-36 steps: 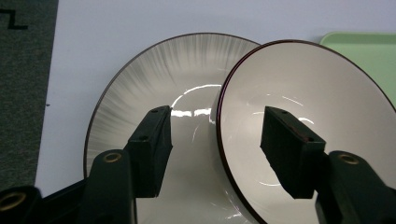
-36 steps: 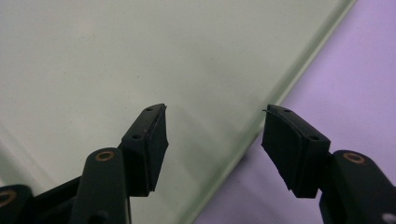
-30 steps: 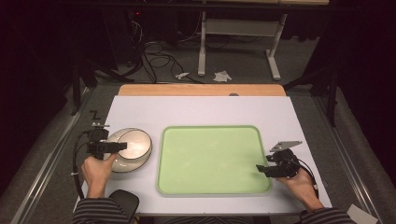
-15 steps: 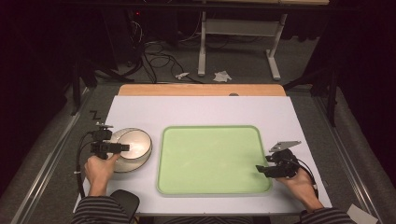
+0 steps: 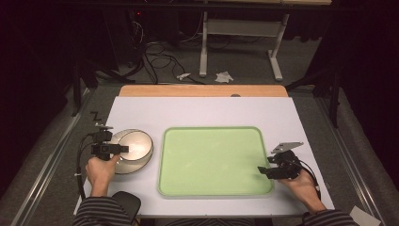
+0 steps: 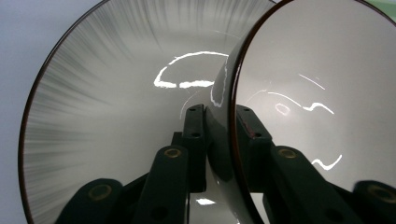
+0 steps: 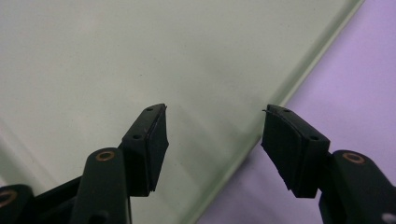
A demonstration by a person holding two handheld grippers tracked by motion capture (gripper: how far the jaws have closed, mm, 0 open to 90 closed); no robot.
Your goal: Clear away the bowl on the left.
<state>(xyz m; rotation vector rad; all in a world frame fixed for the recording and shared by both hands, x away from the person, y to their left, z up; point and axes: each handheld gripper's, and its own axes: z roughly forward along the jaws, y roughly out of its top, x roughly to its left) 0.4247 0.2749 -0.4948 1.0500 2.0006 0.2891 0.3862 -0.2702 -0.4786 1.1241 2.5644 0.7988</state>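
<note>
bowls: two nested bowls, upper bowl (image 5: 134,146) sitting in lower bowl (image 5: 126,167); near-left part of the table, just left of the tray. Left gripper view: upper bowl (image 6: 327,88) at right, lower bowl (image 6: 107,107) behind it at left.
left gripper (image 5: 111,149): jaws have just been closing, now pinching the upper bowl's rim, one pad inside the wall, one outside in the gap between the two bowls (image 6: 219,140).
right gripper (image 5: 270,170): jaws spread wide, nothing between them; hovers at the tray's near-right corner, tips over the tray edge (image 7: 212,149).
around: green tray (image 5: 214,188) sits mid-table, bare, with raised rim. Bowls and tray near, not touching as far as I can tell. Nothing stands between the bowls and the tray.
surface: white table top (image 5: 197,110), wooden strip (image 5: 202,90) along the far edge.
room: dark; grey carpet floor, cables (image 5: 150,56) and a white desk frame (image 5: 240,42) beyond the table, crumpled paper scraps (image 5: 223,76) on the floor.
orientation: bowls are round, no long axis; mouths up. Upper one looks tilted in the lower, rim raised on the gripped side.
</note>
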